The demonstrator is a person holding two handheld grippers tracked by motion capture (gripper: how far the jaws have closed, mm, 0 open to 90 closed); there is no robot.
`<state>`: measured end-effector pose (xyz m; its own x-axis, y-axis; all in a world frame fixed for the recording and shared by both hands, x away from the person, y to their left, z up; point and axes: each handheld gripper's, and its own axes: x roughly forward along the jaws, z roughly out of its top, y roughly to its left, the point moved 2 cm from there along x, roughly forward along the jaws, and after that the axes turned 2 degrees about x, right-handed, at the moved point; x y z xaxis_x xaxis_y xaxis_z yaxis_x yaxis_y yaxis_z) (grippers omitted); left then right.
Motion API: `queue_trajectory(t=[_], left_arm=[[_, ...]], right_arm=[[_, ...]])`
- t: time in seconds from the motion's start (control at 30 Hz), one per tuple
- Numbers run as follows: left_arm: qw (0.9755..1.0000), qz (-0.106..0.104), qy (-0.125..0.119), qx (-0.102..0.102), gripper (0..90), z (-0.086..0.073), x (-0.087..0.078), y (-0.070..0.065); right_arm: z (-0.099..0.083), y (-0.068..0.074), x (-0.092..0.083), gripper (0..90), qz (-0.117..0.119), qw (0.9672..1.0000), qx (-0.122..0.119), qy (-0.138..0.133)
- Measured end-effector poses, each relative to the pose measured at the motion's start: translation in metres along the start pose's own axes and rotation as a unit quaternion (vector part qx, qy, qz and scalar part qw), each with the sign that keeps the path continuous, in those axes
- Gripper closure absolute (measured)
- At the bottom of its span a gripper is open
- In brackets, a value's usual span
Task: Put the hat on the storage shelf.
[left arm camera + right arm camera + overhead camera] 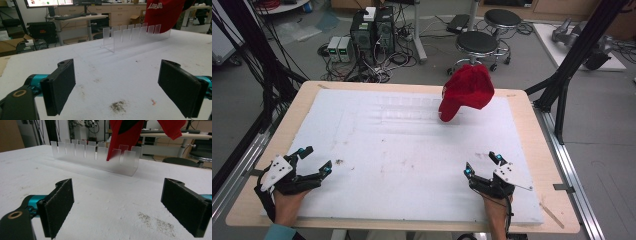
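A red cap (466,91) rests on the right end of a clear slotted acrylic rack (412,107) at the far side of the white mat (402,150). Its brim points down toward me, and in the right gripper view the red cap (125,132) hangs over the rack (97,155). The cap (166,13) also shows at the far end of the rack (135,35) in the left gripper view. My left gripper (316,161) sits open near the front left corner. My right gripper (483,165) sits open near the front right. Both hold nothing.
The mat lies on a wooden table (537,150) with black frame posts (572,55) at the right and left. Stools (477,45) and computer boxes (372,30) stand on the floor beyond the far edge. Small dirt smudges (117,106) mark the mat.
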<state>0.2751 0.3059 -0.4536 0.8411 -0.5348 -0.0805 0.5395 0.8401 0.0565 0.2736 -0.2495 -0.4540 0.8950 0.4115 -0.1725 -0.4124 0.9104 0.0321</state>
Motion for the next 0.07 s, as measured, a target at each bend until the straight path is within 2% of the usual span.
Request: queue_trajectory(t=[0.07], left_arm=[[1.0000,0.002,-0.002,0.001,14.8,-0.0001,-0.0006,0.0003]], right_arm=[[0.0000,0.0001,0.0000,10.1,-0.001,1.0000,-0.003,-0.002]])
